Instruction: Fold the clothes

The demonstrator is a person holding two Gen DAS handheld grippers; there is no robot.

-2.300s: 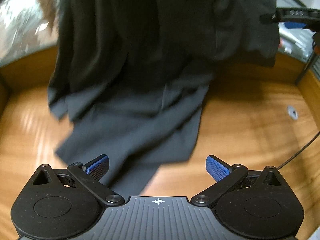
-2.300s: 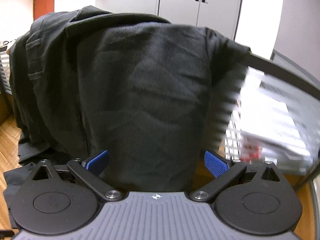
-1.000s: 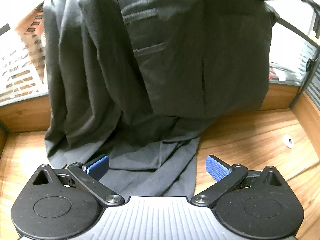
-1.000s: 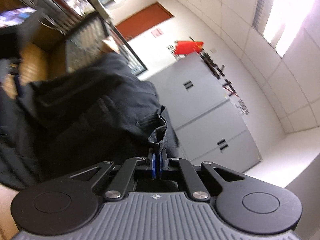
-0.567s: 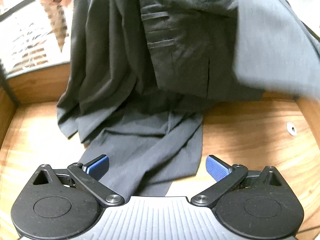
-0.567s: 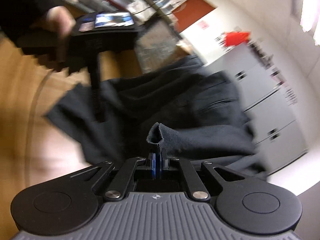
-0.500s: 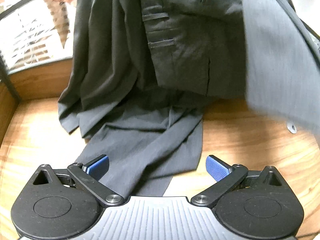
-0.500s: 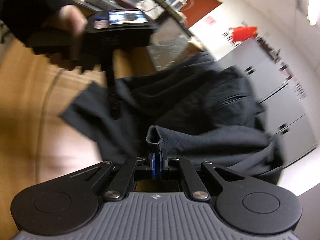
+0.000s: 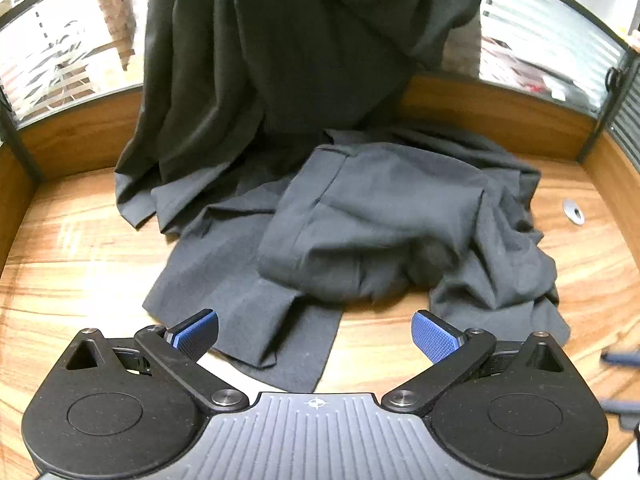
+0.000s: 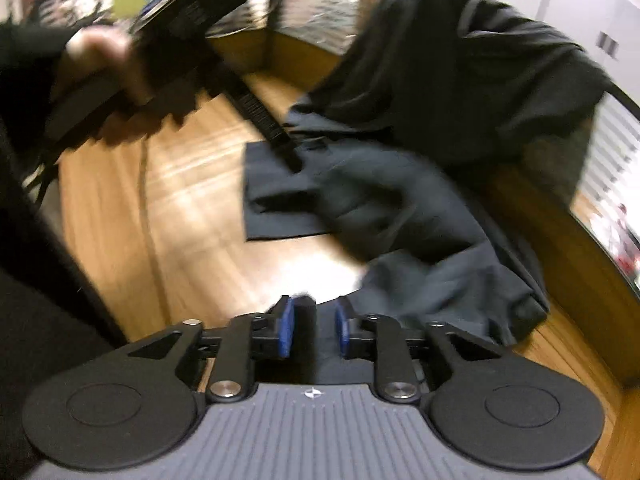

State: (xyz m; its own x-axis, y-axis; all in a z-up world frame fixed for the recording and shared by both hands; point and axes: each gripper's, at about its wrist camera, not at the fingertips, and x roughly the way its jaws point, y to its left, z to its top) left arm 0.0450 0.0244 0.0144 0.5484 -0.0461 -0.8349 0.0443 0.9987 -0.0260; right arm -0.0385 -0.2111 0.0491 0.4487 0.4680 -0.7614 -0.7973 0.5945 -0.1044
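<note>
Dark grey trousers (image 9: 372, 216): crumpled heap lying on the wooden table (image 9: 72, 248), toward its far side. One flat section (image 9: 240, 296) extends toward the near edge, reaching just in front of the left gripper. The bunched part (image 9: 496, 248) sits to the right of it.

Second dark garment (image 9: 288, 52): hangs over the far table edge. Its lower hem rests on the tabletop, touching the trousers.

Left gripper (image 9: 316, 334): jaws spread wide, blue pads (image 9: 436, 338) well apart, nothing between them. It hovers above the near edge of the flat section. In the right wrist view, the person's left hand (image 10: 104, 64) grips its handle, and its black finger (image 10: 266, 126) points down at the fabric.

Right gripper (image 10: 312, 326): jaws parted by a narrow gap, pads (image 10: 285, 332) not meeting. The view is motion-blurred. The cloth lies just beyond the fingertips; whether any of it is between them cannot be told.

Table surround: low wooden rim (image 9: 496, 108) with glass partition panels (image 9: 60, 56) above. A small metal grommet (image 9: 573, 212) is set in the tabletop at right, apart from the fabric.
</note>
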